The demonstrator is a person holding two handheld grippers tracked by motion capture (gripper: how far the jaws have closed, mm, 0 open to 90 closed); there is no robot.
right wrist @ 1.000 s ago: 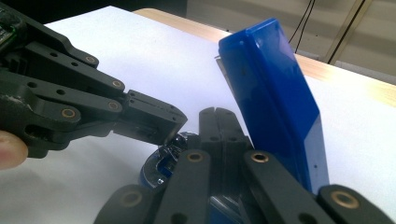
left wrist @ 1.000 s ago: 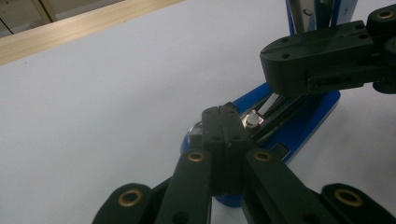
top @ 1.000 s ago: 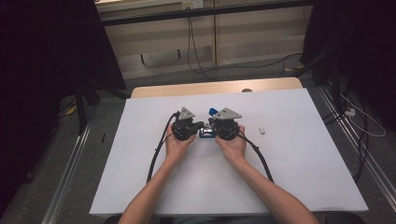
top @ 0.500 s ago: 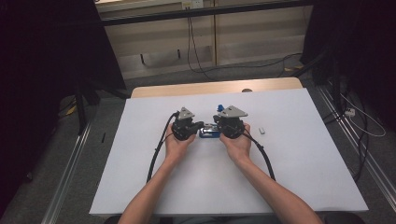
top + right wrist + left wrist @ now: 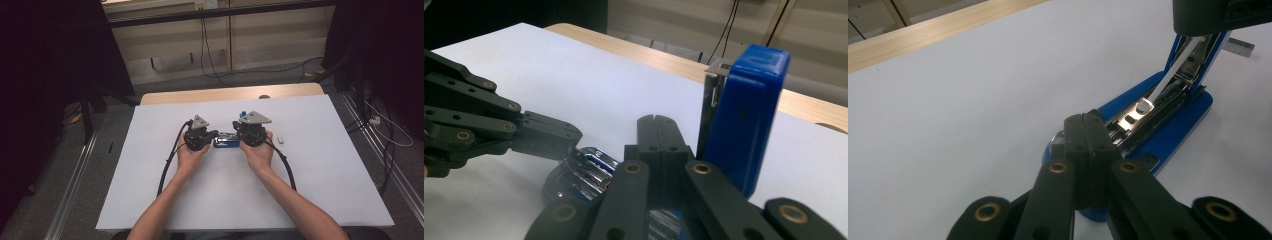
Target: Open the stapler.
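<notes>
A blue stapler [image 5: 226, 141] lies open on the white table between my two grippers. In the left gripper view its base [image 5: 1173, 130] and shiny metal magazine [image 5: 1143, 107] lie flat, and the lid [image 5: 1198, 55] stands raised at the far end. My left gripper [image 5: 1087, 120] is shut with nothing between its jaws, its tip over the stapler's near end. My right gripper [image 5: 655, 122] is also shut and empty, right beside the upright blue lid [image 5: 746, 120]. The left gripper [image 5: 569, 140] comes in from the left, at the magazine [image 5: 586, 172]. From above, the left gripper [image 5: 214, 134] and right gripper [image 5: 236, 135] face each other.
A small strip of staples [image 5: 280, 140] lies on the white table [image 5: 150, 190] just right of my right hand; it is also in the left gripper view [image 5: 1239, 46]. The table's wooden far edge [image 5: 230, 94] runs behind. Cables trail from both grippers toward the person.
The right gripper has shifted slightly to the right, and the blue lid tip beside it has moved with it. The left gripper has stayed put.
</notes>
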